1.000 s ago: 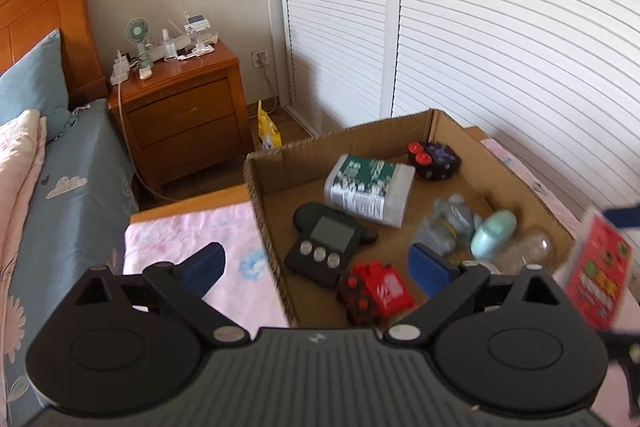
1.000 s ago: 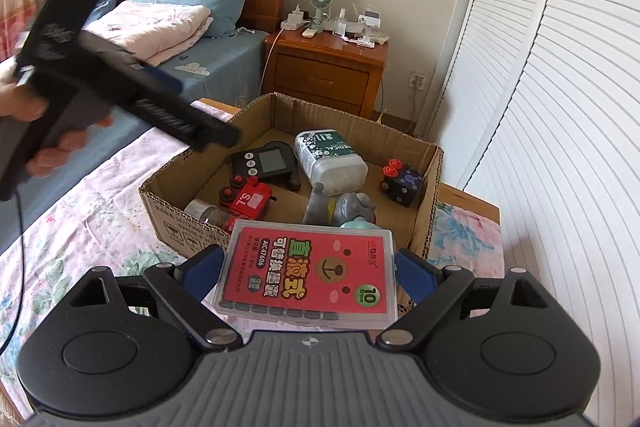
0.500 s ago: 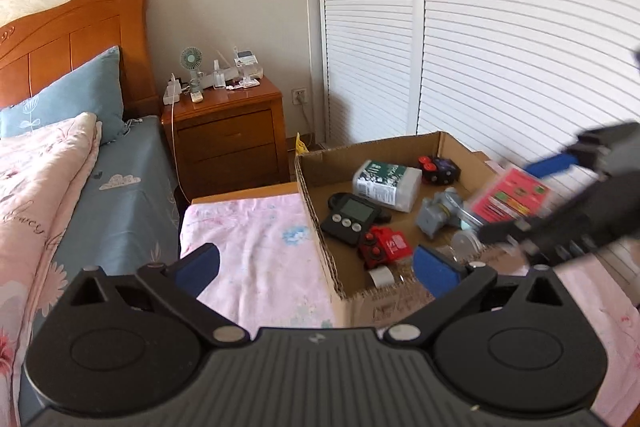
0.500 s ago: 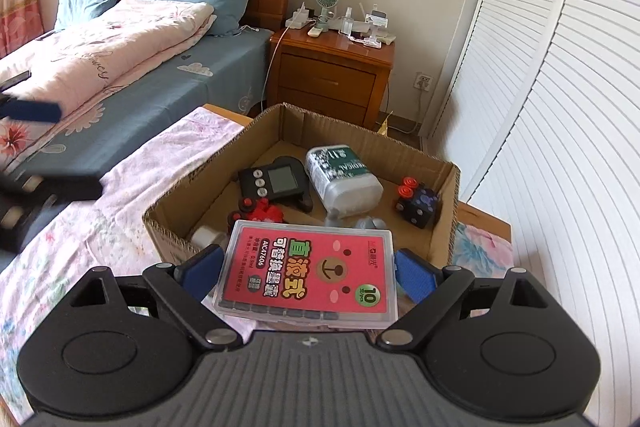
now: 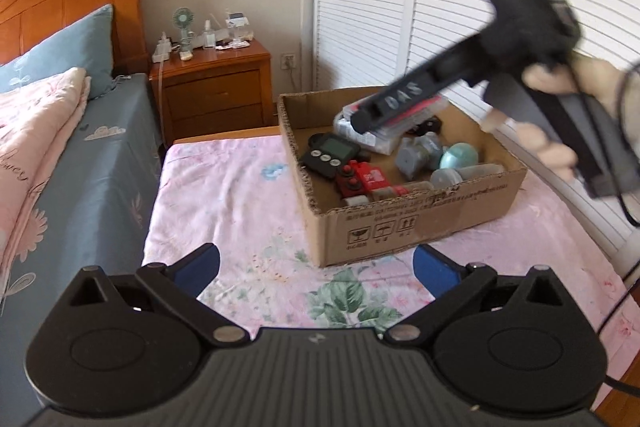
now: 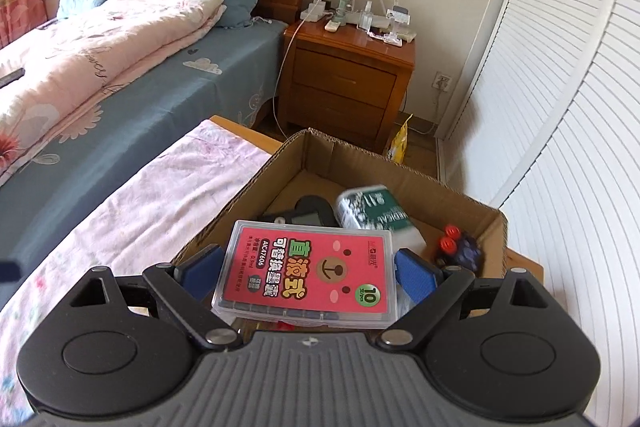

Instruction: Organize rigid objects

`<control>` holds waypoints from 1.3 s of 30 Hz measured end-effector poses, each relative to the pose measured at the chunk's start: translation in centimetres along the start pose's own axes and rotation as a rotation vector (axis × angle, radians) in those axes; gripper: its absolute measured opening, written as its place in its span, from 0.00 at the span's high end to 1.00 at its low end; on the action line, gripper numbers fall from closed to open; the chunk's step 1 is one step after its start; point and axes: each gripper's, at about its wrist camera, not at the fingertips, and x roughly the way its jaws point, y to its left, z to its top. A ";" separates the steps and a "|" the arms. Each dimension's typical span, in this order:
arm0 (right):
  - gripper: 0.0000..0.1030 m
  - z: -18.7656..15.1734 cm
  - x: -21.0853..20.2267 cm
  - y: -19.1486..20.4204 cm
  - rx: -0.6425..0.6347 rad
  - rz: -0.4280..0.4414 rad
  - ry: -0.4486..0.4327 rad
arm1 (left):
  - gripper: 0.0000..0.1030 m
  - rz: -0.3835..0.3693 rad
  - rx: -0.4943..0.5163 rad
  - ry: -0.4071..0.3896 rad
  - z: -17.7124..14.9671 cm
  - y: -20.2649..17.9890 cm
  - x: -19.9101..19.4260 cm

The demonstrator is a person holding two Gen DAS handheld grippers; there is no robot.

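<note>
Over the cardboard box (image 6: 400, 183), right gripper (image 6: 308, 269) clamping red case (image 6: 308, 279), left gripper (image 5: 316, 267) wide, empty.

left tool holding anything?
No: in the left wrist view the left tool is open over the pink floral sheet, with nothing between its blue pads.

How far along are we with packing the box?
Several items, including the black timer and green-labelled bottle, lie in the cardboard box. The right hand-held gripper holds the red refill case over the box, unreleased. The left hand-held gripper is open.
</note>
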 end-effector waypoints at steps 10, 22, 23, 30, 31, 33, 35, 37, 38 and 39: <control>0.06 2.3 5.9 -1.4 0.117 0.013 0.098 | 0.01 0.051 -0.048 -0.016 -0.8 1.6 -0.5; 0.00 1.9 3.5 -0.7 0.123 0.013 0.081 | 0.01 0.043 -0.061 -0.011 -1.0 1.4 -0.6; 0.00 1.7 3.1 -0.7 0.125 0.005 0.079 | 0.01 0.043 -0.061 -0.010 -1.0 1.4 -0.6; 0.00 -0.2 -0.2 -0.7 0.157 -0.055 0.102 | 0.01 0.081 -0.052 -0.027 -1.0 1.0 -1.1; 0.00 -0.7 -0.8 -0.8 0.165 -0.065 0.098 | 0.01 0.086 -0.050 -0.031 -0.9 0.9 -1.2; 0.00 -1.9 -2.2 -1.0 0.187 -0.072 0.086 | 0.01 0.093 -0.044 -0.028 -0.8 0.7 -1.3; 0.00 -3.5 -3.7 -1.1 0.218 -0.097 0.070 | 0.01 0.094 -0.046 -0.014 -0.8 0.5 -1.1; 0.00 -5.1 -4.9 -1.1 0.247 -0.132 0.058 | 0.01 0.097 -0.054 0.009 -0.7 0.1 -0.9; 0.00 -6.2 -5.6 -1.1 0.268 -0.161 0.059 | 0.01 0.098 -0.057 0.024 -0.6 0.0 -0.7; 0.00 -7.0 -6.0 -1.0 0.281 -0.180 0.065 | 0.01 0.098 -0.061 0.038 -0.6 -0.2 -0.5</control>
